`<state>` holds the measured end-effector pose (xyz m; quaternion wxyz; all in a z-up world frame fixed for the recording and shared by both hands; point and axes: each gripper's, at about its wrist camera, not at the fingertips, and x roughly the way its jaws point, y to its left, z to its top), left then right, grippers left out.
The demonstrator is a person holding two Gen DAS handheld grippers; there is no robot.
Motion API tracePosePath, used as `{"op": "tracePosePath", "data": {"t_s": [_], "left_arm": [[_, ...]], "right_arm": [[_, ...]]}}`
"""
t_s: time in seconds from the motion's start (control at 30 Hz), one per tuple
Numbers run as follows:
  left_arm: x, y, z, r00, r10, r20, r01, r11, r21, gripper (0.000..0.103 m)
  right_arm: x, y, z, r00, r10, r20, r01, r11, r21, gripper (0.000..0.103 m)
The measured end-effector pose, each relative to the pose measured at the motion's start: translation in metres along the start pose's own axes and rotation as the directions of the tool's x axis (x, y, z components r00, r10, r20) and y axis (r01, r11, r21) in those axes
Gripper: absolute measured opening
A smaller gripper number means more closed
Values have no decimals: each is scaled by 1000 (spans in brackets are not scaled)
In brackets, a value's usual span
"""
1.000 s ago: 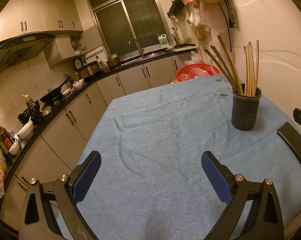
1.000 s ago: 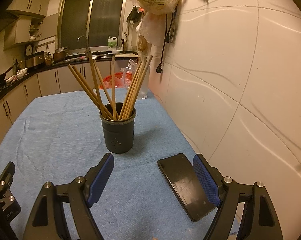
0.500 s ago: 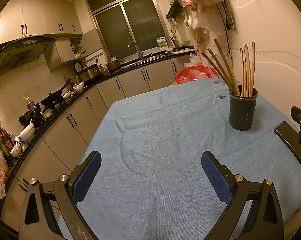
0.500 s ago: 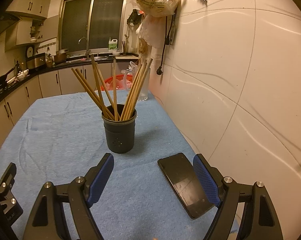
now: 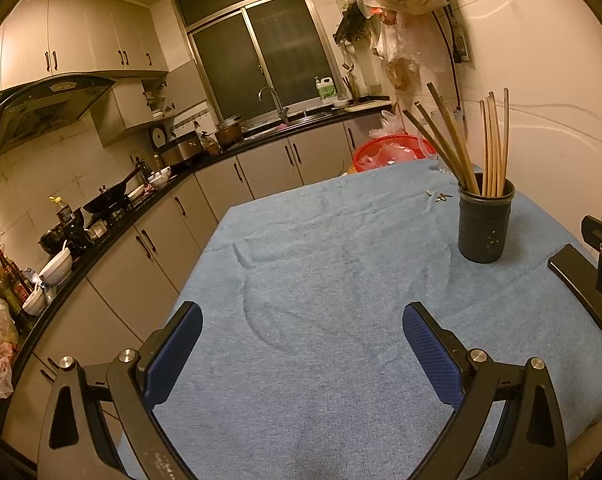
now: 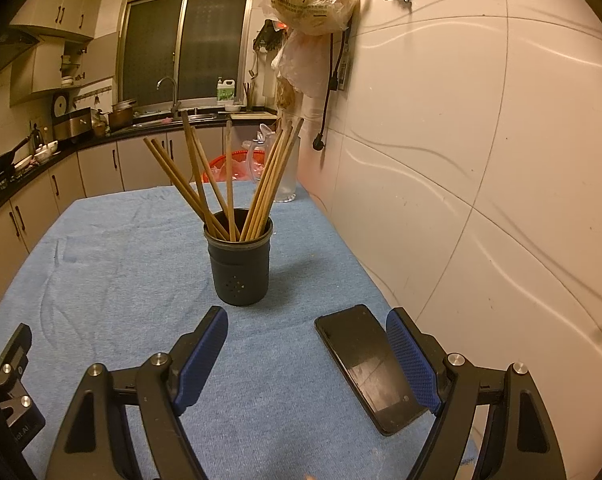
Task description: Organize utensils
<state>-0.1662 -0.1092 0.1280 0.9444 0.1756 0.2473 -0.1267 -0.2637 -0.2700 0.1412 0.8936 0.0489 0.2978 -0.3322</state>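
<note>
A blue terry cloth [image 5: 321,280], nubbly and creased with shallow folds, covers the whole worktop [image 6: 467,458]. On it stands a dark, matte cylindrical holder [image 6: 239,268] with a ridged rim and a small cluster of pale dots low on its wall. It holds the wooden chopsticks [image 6: 229,184], slim tan rods that fan out: one bunch leans toward 11 o'clock, another toward 1 o'clock, one stands nearly upright between them. In the right wrist view the holder sits at 12 o'clock, just past the fingertips; in the left wrist view the same holder [image 5: 485,224] is at 2 o'clock, well apart from that gripper.

A flat black phone [image 6: 367,364] with a glossy, smudged screen lies on the cloth at 3 o'clock of the holder's base, just beside the right gripper's right finger.

The left gripper [image 5: 301,320] hovers over bare cloth, its jaws spread wide and holding nothing; the pads [image 5: 173,356] are blue with a fine mesh grain on black angular frames with silver bolts. The right gripper [image 6: 307,324] is likewise spread wide and empty.

A smooth, pale tiled wall [image 6: 481,140] with wavy grooves runs along the worktop's right edge.
</note>
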Motion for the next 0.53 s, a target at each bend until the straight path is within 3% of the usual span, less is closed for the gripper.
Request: {"op": "tracePosePath", "data": {"t_s": [0.43,0.53], "left_arm": [[0,1,1,1000,4,-8,-4,1000,-8,100],[7,14,3,999,18,-28,-19,998,-59,100]], "right_arm": [[-3,2,-1,1000,3,-1,-3,1000,-2,84],[2,3,-1,1000,16,-15,-16,1000,1,84]]}}
